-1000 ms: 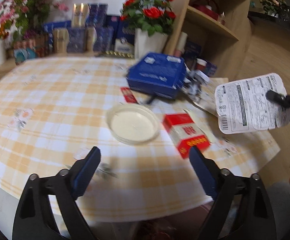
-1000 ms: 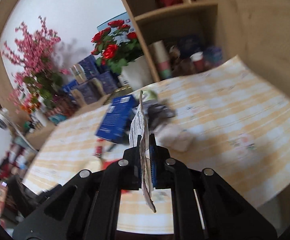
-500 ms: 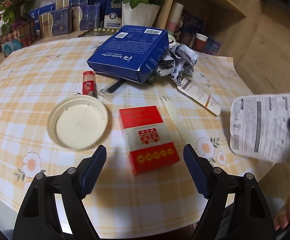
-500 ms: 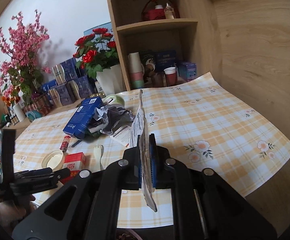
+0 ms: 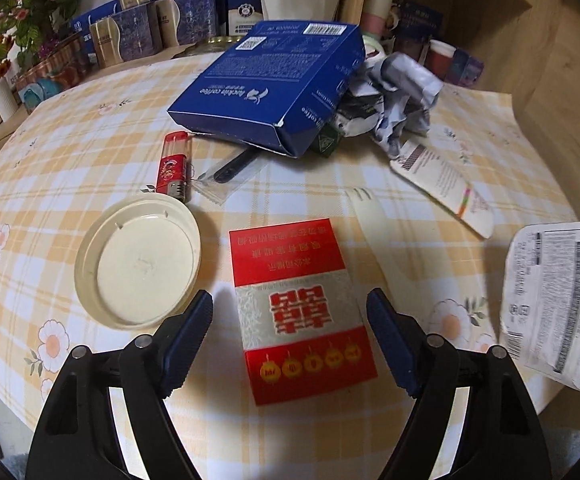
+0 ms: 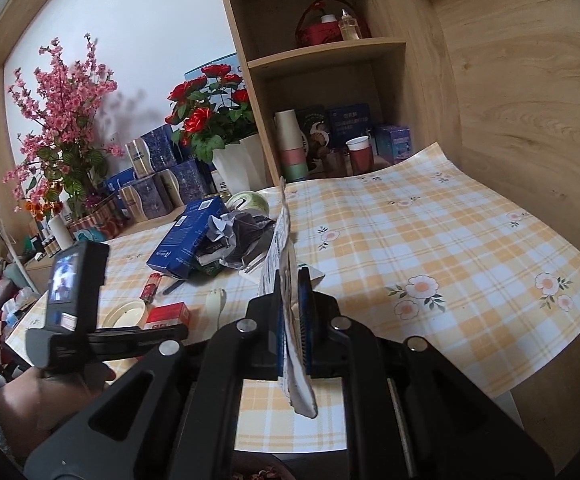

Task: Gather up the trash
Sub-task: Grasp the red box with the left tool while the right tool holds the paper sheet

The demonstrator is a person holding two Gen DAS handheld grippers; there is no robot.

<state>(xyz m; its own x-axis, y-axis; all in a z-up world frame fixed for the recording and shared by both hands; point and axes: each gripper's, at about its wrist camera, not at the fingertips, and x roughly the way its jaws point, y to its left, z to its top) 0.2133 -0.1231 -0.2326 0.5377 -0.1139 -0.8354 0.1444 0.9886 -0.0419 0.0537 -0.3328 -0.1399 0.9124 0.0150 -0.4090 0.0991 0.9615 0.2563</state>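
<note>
A red cigarette pack (image 5: 302,312) lies flat on the checked tablecloth (image 5: 69,168). My left gripper (image 5: 290,340) points down over it, open, with a finger on each side of the pack and a gap to both pads. My right gripper (image 6: 292,292) is shut on a white printed peel-off lid (image 6: 285,256), held edge-on above the table's near edge. The same lid (image 5: 558,304) shows at the right of the left wrist view. More litter lies beyond: a cream plastic lid (image 5: 137,260), a red lighter (image 5: 173,168), crumpled paper (image 5: 394,96) and a white plastic fork (image 5: 374,224).
A big blue box (image 5: 269,76) rests tilted on the crumpled paper, with a wrapped black pen (image 5: 229,168) and a white tube (image 5: 446,184) nearby. Flower pots, gift boxes and a wooden shelf (image 6: 330,52) line the far side. A person's hand (image 6: 41,392) holds the left gripper.
The left gripper has moved forward over the table and tipped downward, so the red pack now lies between its slightly narrower fingers. The right gripper sank a little, still holding the lid.
</note>
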